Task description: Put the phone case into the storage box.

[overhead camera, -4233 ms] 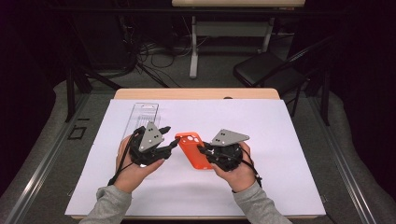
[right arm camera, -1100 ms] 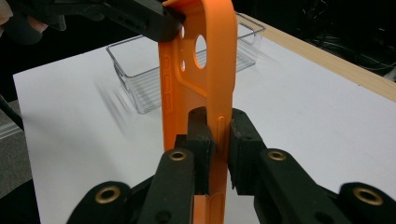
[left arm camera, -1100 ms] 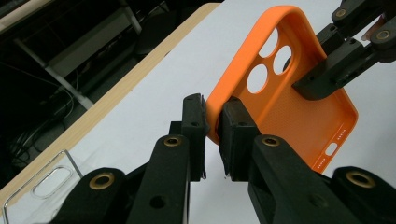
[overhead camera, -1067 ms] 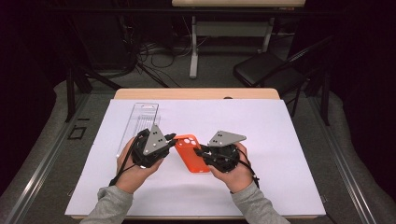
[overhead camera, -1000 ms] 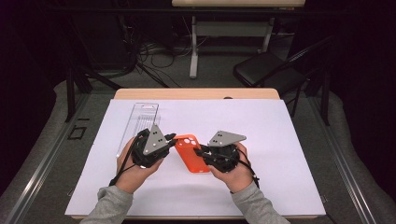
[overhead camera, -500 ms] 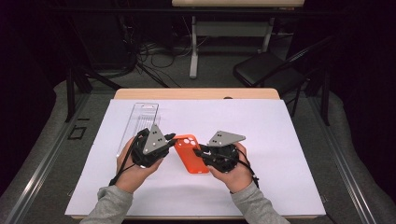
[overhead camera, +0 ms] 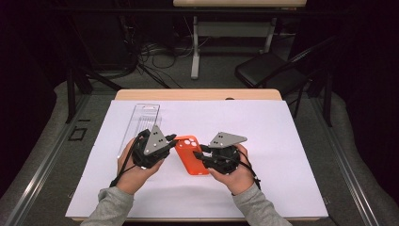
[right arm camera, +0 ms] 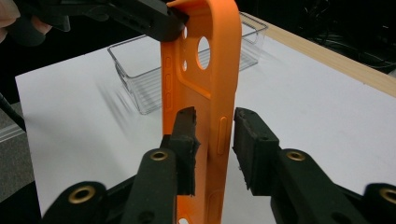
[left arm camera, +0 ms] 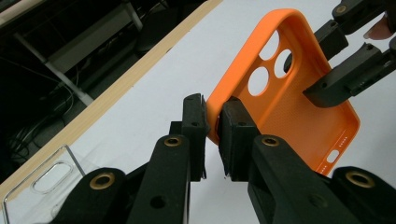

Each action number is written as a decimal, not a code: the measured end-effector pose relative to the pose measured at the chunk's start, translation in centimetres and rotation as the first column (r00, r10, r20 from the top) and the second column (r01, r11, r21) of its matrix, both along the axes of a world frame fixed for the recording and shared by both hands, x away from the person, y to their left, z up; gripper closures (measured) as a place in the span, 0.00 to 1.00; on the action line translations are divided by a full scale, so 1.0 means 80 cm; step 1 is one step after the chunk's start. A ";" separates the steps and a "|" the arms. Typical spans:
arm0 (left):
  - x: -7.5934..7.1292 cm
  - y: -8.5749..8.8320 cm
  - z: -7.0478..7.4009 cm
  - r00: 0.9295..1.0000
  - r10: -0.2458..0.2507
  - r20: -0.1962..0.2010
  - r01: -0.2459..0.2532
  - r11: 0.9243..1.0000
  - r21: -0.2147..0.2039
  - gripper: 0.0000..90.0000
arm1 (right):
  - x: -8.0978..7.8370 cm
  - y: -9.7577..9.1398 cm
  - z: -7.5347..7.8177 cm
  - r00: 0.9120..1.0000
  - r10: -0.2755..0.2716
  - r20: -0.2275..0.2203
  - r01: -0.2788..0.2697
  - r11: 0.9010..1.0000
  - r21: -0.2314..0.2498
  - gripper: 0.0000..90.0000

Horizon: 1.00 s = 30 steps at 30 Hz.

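Left gripper (left arm camera: 212, 135) clamps orange phone case (left arm camera: 299, 98) edge; right gripper (right arm camera: 215, 140) jaws, just opening, loosely straddle its long side.

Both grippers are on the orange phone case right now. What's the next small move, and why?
Probably draw the right gripper back off the orange phone case. Its jaws have just been opening and now stand either side of the case's edge with a gap at the right pad, while the left gripper is clamped on the case's rim and can carry it alone.
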State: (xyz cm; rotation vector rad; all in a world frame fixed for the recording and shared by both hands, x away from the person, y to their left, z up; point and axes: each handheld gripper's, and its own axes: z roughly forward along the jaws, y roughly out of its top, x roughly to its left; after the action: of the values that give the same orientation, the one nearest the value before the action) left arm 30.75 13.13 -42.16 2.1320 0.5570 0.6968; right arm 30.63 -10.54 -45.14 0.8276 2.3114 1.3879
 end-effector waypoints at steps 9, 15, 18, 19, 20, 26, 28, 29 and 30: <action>0.006 0.010 0.001 1.000 0.024 0.007 -0.024 1.000 -0.016 0.91 | 0.009 -0.013 0.004 1.000 -0.017 0.003 0.016 0.998 0.059 0.53; 0.012 0.019 0.000 0.999 0.050 0.008 -0.049 0.998 -0.030 0.91 | 0.016 -0.024 0.004 1.000 -0.028 0.012 0.028 0.997 0.070 0.47; 0.015 0.024 -0.001 0.998 0.061 0.009 -0.061 0.998 -0.036 0.91 | 0.017 -0.027 0.005 0.999 -0.037 0.026 0.035 0.997 0.069 0.47; 0.016 0.025 -0.001 0.998 0.065 0.007 -0.065 0.997 -0.042 0.91 | 0.017 -0.028 0.006 0.999 -0.040 0.032 0.038 0.997 0.069 0.47; 0.017 0.026 -0.001 0.998 0.069 0.007 -0.068 0.997 -0.042 0.91 | 0.017 -0.028 0.006 0.999 -0.036 0.025 0.035 0.997 0.067 0.48; 0.020 0.034 -0.001 0.996 0.085 -0.002 -0.085 0.994 -0.064 0.91 | 0.015 -0.034 0.011 0.998 -0.054 0.021 0.052 0.995 0.079 0.47; 0.021 0.037 0.000 0.996 0.090 -0.002 -0.090 0.994 -0.068 0.91 | 0.016 -0.037 0.012 0.998 -0.066 0.019 0.064 0.994 0.083 0.47; 0.022 0.038 0.000 0.996 0.090 -0.002 -0.090 0.994 -0.068 0.91 | 0.016 -0.039 0.013 0.998 -0.064 0.026 0.061 0.994 0.091 0.47; 0.022 0.039 0.000 0.996 0.090 -0.002 -0.090 0.994 -0.069 0.91 | 0.016 -0.040 0.013 0.997 -0.063 0.036 0.060 0.993 0.099 0.47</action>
State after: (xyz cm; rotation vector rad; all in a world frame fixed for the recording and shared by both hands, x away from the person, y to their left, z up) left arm 32.52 16.26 -42.15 2.0526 0.6711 0.7178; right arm 31.93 -13.74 -44.07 0.8847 2.1854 1.4867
